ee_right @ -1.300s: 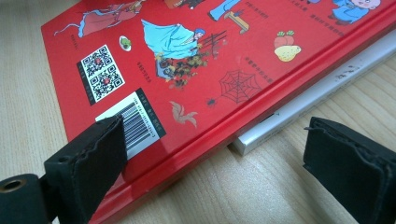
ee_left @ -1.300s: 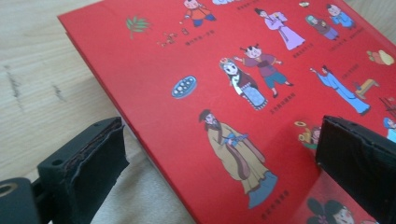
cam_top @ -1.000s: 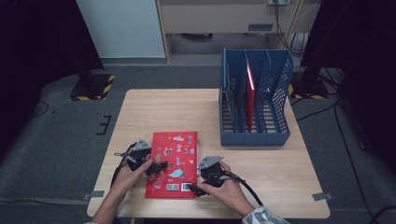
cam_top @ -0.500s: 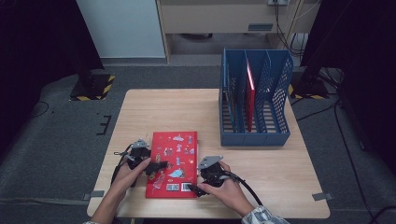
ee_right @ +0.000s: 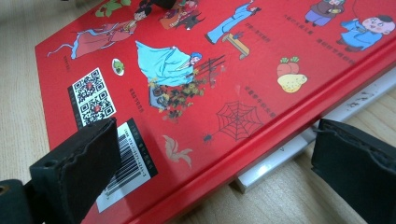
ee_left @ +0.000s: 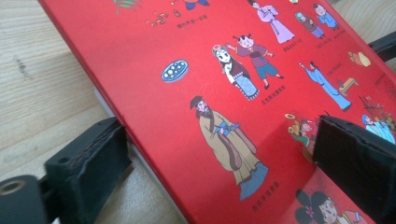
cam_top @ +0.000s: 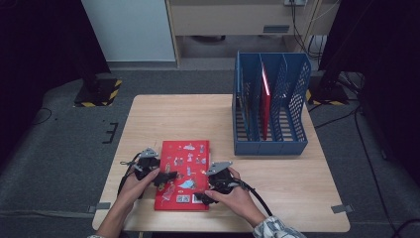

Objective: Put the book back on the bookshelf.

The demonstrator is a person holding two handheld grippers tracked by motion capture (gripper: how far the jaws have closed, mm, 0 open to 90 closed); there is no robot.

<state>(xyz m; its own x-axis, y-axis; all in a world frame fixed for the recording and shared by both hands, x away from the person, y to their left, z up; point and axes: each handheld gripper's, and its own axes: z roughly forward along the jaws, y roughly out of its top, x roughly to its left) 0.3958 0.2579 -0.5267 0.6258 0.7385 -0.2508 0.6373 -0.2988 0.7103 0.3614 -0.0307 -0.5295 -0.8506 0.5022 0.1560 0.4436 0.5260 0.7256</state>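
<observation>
A blue file rack (cam_top: 270, 106) stood at the wooden table's (cam_top: 178, 119) far right. A red folder (cam_top: 266, 99) stood upright inside it.

The right gripper (ee_right: 210, 158) straddles the red book's (ee_right: 224, 70) edge, jaws apart, seemingly not clamping.

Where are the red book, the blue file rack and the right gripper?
red book (cam_top: 184, 168): high view, middle of its cover.
blue file rack (cam_top: 270, 148): high view, near front wall.
right gripper (ee_right: 215, 163): right gripper view, midway between its open jaws, at the book's edge.
</observation>
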